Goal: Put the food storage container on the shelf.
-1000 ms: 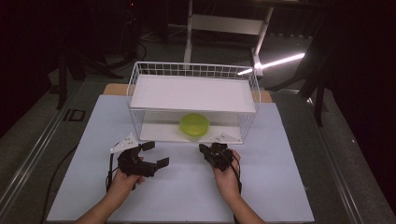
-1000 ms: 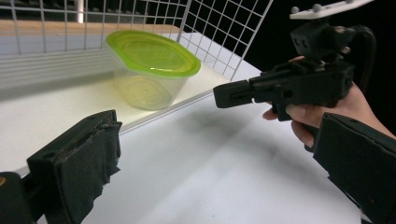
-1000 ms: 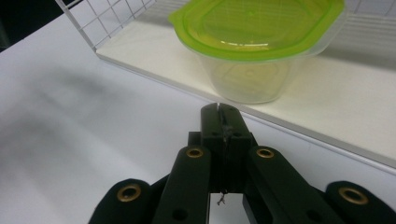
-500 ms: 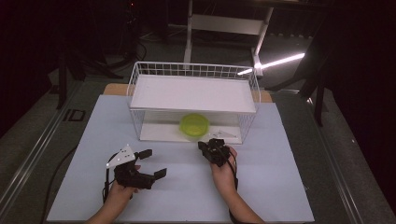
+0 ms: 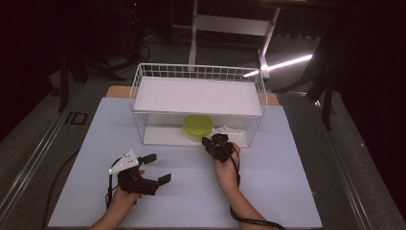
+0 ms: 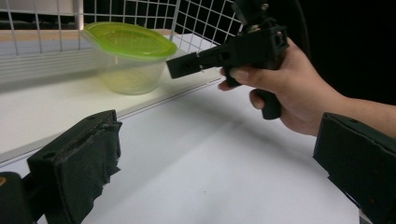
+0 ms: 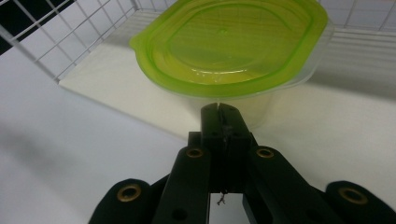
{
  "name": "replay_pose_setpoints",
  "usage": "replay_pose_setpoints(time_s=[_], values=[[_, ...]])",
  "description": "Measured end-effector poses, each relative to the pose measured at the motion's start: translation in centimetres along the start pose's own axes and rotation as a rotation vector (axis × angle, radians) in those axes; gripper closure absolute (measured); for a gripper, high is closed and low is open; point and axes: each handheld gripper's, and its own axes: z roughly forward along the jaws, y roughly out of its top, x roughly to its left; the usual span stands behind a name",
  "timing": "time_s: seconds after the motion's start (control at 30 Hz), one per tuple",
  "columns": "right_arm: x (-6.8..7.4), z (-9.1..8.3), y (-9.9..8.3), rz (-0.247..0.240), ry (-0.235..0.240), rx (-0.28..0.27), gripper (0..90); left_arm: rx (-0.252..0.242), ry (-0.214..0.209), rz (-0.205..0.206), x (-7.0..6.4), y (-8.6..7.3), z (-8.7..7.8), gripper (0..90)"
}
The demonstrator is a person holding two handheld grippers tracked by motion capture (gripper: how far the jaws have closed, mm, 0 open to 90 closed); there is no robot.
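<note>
A: Looking at the right gripper [image 5: 210, 142] first, where is it?

B: At the open front of the white wire rack [image 5: 198, 73], pointing at the clear container with the green lid [image 5: 197, 125]. Its jaws are pressed together with nothing between them; in the right gripper view the tips sit just in front of the container's wall, below the lid's rim. I cannot tell whether they touch it.

A: And the container itself?

B: Upright on the rack's lower white shelf [image 5: 158, 135], near the front edge and under the upper shelf [image 5: 197, 96], with the lid on.

A: The left gripper [image 5: 158, 167]?

B: Well apart from the rack, low over the pale desk [image 5: 277, 182], held in the person's left hand [image 5: 125, 194]. Its jaws are spread wide and hold nothing. In the left gripper view they frame the desk, with the right hand [image 6: 285, 88] and its gripper farther off, aimed at the container.
</note>
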Motion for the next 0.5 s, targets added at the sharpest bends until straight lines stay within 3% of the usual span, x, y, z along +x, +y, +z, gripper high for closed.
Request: replay_pose_setpoints(time_s=[0.2, 0.5], values=[[-0.3, 0.9, 0.6, 0.011, -0.006, 0.004, 89.9, 0.008, -0.003, 0.017, -0.2, -0.1, 0.2, 1.5], [-0.7, 2.2, 1.4, 0.006, -0.023, 0.014, 89.8, -0.001, 0.002, 0.009, 0.0, -0.1, 0.0, 1.5]])
